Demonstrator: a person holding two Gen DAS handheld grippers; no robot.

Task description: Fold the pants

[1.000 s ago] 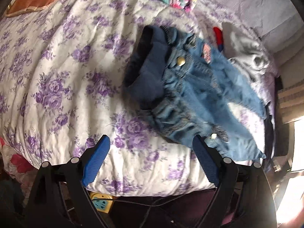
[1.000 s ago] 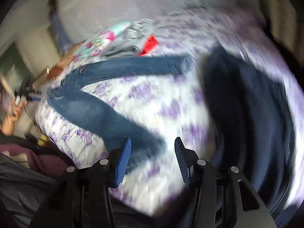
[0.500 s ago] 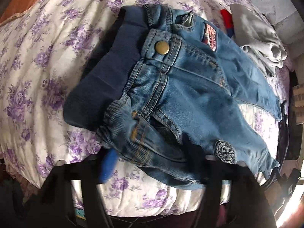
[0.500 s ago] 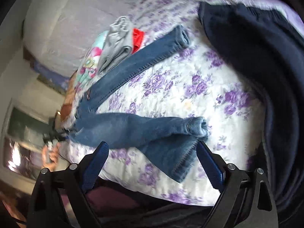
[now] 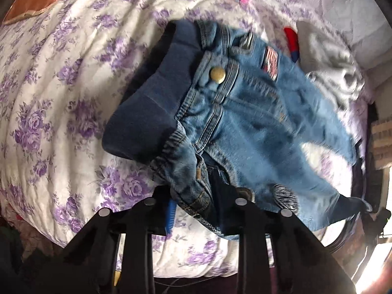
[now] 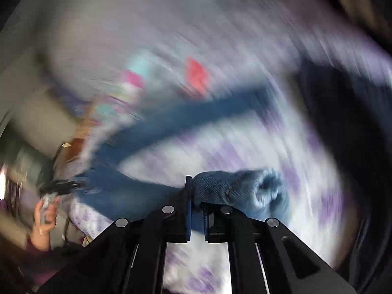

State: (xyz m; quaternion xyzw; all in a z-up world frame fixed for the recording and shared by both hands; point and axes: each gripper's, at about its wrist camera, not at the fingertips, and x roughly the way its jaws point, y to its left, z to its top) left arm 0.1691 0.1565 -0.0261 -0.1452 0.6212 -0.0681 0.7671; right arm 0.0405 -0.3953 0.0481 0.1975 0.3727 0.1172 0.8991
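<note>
**Ana:** Purple-flowered quilt [image 5: 61, 103] over the whole bed, and the jeans [image 5: 257, 127] lie on it. From the left wrist view the waistband with its brass button [image 5: 218, 74] sits in the middle, legs running off to the right.

**Ben:** And the grips?

**Ana:** The left gripper [image 5: 196, 208] has just been closing, and its jaws are pinched on the near corner of the waistband, denim bunched between them. The right gripper [image 6: 197, 218] has just snapped closed too; it has the hem of the near leg [image 6: 235, 191] clamped between its pads. That view is badly smeared, so I can't tell how much cloth it caught.

**Ben:** So the step is carrying the near side over onto the far leg [image 6: 191, 120]?

**Ana:** I'd judge so. To do it well, lift both ends together so the leg stays taut, then lay it edge to edge on the far leg. Uneven height would, I think, twist the seam.

**Ben:** Anything in the way?

**Ana:** A grey garment [image 5: 325, 56] lies just beyond the jeans on the far right, and dark cloth [image 6: 343, 134] lies right of the hems. Keep clear of both.
</note>
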